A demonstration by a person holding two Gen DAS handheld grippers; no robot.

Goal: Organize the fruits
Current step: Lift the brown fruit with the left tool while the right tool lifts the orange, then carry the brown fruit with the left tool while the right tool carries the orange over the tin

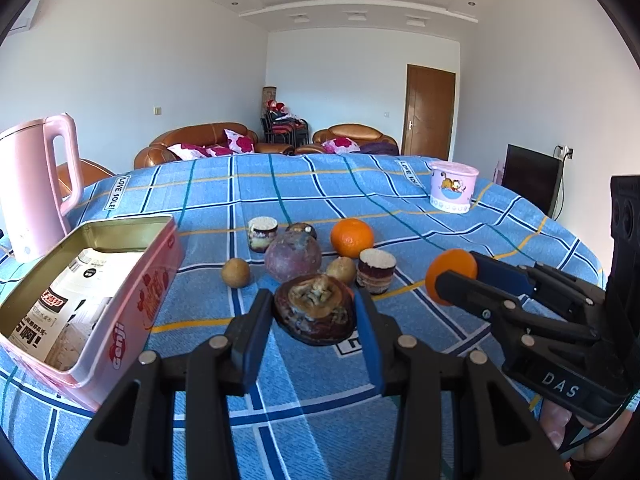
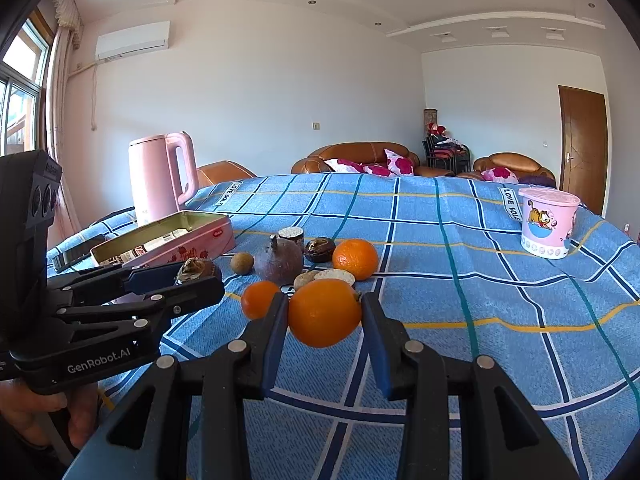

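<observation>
The left gripper (image 1: 314,316) is clamping a dark brown wrinkled dried fruit (image 1: 316,308) above the blue checked "LOVE SOLE" cloth (image 1: 400,380); the right gripper (image 2: 325,316) is squeezing a smooth round orange (image 2: 325,312) beside a pink "Genji" tin (image 1: 120,320).

Black tongs (image 1: 314,312) with blue pads (image 1: 370,340), silver screws, white lettering.

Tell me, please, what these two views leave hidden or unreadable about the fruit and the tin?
- Pink tin: left wrist view, the near wall hides its floor; only a printed packet shows.
- Small orange: right wrist view, partly behind the right gripper finger.
- Dark fruit: underside hidden; the left gripper clamps its sides.
</observation>
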